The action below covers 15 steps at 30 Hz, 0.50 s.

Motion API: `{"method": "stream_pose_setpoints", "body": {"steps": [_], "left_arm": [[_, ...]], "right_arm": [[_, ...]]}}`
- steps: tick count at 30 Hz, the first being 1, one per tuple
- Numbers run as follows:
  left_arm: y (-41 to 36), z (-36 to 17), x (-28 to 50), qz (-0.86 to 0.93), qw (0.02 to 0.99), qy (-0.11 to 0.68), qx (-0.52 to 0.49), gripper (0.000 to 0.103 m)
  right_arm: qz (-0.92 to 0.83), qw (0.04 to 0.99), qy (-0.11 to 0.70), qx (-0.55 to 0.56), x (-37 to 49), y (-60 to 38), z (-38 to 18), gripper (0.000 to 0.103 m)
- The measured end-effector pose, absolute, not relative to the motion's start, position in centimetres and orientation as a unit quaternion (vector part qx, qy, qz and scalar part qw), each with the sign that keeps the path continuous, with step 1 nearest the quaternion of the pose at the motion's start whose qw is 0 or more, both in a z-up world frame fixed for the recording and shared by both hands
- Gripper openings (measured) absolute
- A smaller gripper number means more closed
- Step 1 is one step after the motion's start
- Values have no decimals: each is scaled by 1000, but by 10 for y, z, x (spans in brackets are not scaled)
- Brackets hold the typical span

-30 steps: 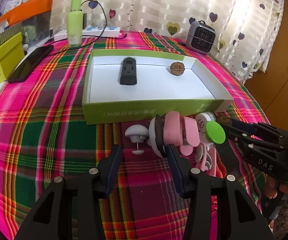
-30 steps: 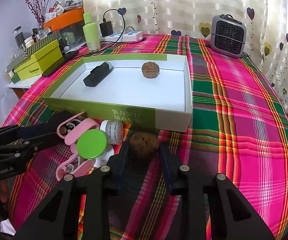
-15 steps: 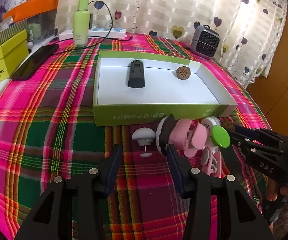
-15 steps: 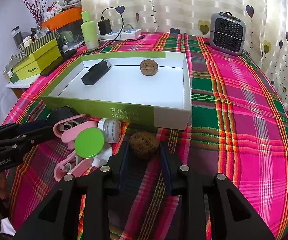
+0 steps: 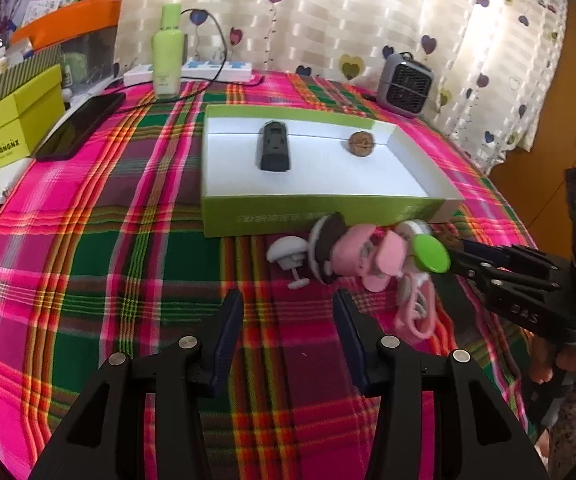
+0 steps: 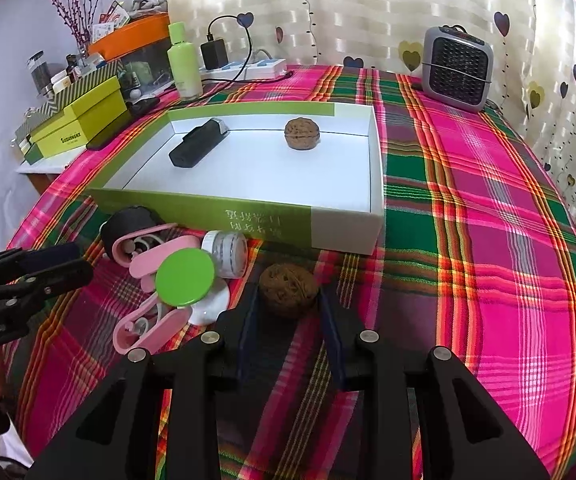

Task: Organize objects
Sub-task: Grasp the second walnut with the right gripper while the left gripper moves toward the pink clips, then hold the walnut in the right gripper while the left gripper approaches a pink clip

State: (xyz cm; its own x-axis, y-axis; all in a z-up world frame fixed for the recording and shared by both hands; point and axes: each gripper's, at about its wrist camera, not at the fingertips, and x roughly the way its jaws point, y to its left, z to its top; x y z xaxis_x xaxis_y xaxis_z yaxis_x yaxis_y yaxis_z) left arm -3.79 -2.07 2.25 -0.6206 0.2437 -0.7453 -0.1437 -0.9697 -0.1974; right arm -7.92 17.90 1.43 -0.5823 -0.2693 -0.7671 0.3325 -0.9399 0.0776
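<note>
**Walnut pinched in front of the tray**

Our right hand-held gripper (image 6: 288,304) pinches the brown wrinkled walnut (image 6: 286,289) on the plaid-covered bench (image 6: 488,248), just before the green-and-white cardboard tray (image 6: 344,232). Our left hand-held gripper (image 5: 288,312) stands spread and empty, short of the pink clips (image 5: 364,256).

The left tool (image 5: 288,308) tilts steeply downward, its jaws parted with nothing between them, hovering above the table (image 5: 135,264). The right tool (image 6: 288,300) points down at a similar slant, its narrower jaws flanking a walnut (image 6: 286,289) that sits between the pads; whether they press it cannot be told.
</note>
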Motion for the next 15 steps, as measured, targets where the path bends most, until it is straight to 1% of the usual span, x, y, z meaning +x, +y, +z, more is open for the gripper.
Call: {"method": "stream_pose_setpoints", "body": {"steps": [12,15], "left_arm": [[16,26,-29,889,176,-41,-421,45],[28,28,-24,892,184,-14,-411,45]], "right_arm": [[-887,170,42,428,-67,185,14,32],[-887,169,40,427,-66,186,14,32]]}}
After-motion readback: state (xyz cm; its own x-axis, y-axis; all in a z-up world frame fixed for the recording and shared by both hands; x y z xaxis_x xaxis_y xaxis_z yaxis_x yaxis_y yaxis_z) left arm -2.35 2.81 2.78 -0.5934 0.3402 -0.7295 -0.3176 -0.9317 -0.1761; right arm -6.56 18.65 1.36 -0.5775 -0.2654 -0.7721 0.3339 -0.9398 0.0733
